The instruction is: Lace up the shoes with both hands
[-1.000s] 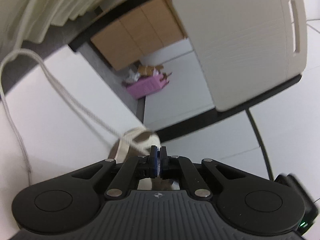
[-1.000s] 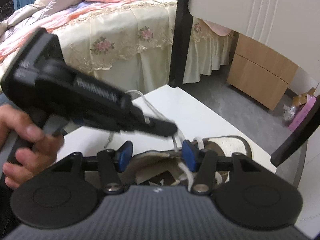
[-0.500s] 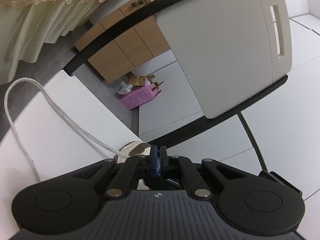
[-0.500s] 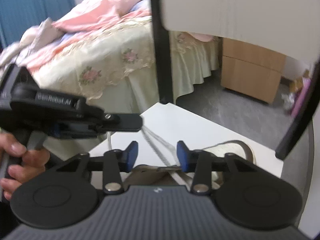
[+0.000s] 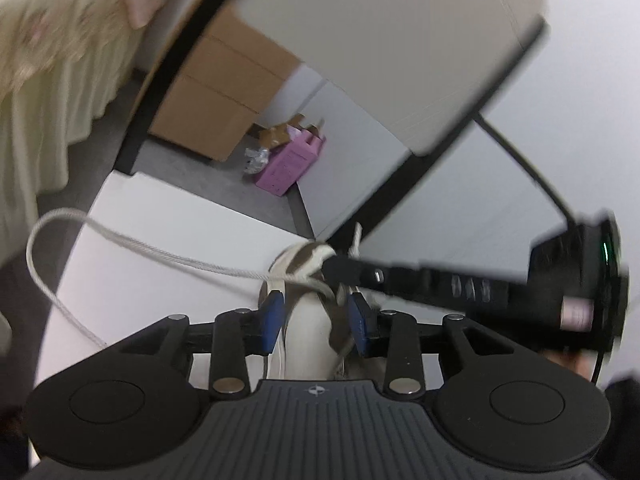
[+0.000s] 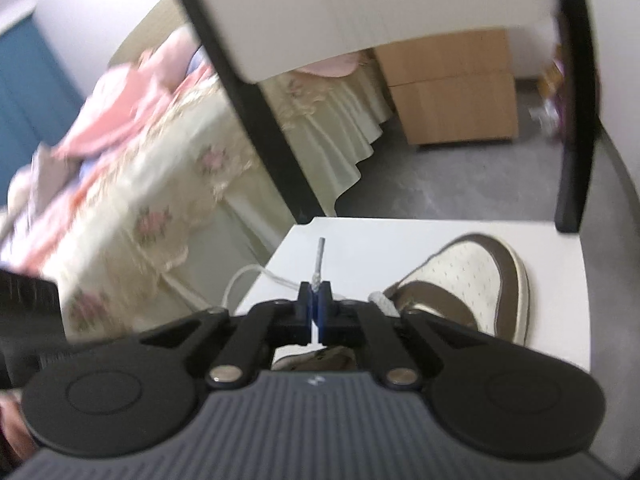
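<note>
- Lace tip stands between the pads of our right gripper, whose jaws have just been closing and now pinch the lace just behind its stiff end, which pokes up and away past the fingertips.
- From that pinch, we see the lace loop down to the near left over the edge of the white table and back under the gripper.
- We see the shoe just right of the right gripper, lying on the table with its toe far right and its long axis running from the near middle to the far right; its eyelets are hidden under the gripper body.
- Our left gripper has just been opening; its blue pads stand apart on either side of the shoe's upper, and nothing is pressed between them.
- In the left wrist view, the right gripper reaches in from the right, its tip at the top of the shoe, so we judge it the nearer hand for the next threading.
- The free lace swings out to the far left in a wide loop over the table's edge.
- We judge the coming move turns on lining the upright tip with an eyelet to its right; both grippers tilt down toward the shoe.
</note>
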The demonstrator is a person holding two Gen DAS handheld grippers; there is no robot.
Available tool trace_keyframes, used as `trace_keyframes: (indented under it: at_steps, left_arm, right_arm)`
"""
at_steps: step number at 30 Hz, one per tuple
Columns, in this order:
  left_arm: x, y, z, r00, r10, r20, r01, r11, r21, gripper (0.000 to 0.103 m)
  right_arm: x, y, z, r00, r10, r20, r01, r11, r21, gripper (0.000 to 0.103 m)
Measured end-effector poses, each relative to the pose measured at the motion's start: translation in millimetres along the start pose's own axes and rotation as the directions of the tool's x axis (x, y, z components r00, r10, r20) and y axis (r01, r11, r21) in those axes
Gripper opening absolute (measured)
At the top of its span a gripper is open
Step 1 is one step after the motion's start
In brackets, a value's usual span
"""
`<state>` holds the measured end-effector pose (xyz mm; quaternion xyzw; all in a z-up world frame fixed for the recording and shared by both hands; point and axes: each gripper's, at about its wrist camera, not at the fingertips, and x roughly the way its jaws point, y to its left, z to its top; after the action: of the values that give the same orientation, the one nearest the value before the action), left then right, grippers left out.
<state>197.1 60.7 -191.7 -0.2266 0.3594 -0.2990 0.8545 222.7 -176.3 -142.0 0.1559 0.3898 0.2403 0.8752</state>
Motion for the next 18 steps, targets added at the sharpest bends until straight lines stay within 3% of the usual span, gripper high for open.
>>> trace_keyframes:
  at_steps: [2,5,9,12,18]
  left_arm:
    - [-3,-7,-5,1.000,-0.029,0.006,0.029,0.998,0.055,0.038]
    - [2,-16,-13,1.000,0.004,-0.007,-0.003,0.991,0.130,0.038]
    - [18,-28,-24,0.997,0.040,-0.072,-0.026,0.982,0.188,0.038]
    - [16,-36,-29,0.997,0.056,-0.058,-0.041,0.971,0.236,0.038]
    - [10,-37,-30,0.997,0.042,-0.061,-0.027,0.975,0.222,0.038]
  right_arm:
    - [-3,-1,-2,1.000,-0.001,0.010,0.001,0.999,0.041,0.003]
    - [-8,-3,-4,1.000,-0.004,0.025,0.001,0.995,0.101,0.003]
    - [-12,5,-10,0.998,-0.022,0.055,0.016,0.995,0.095,0.003]
    - [-18,11,-9,0.997,-0.041,0.072,0.033,0.993,0.111,0.003]
    - [-34,29,-2,0.985,-0.051,0.167,0.039,0.996,0.078,0.003]
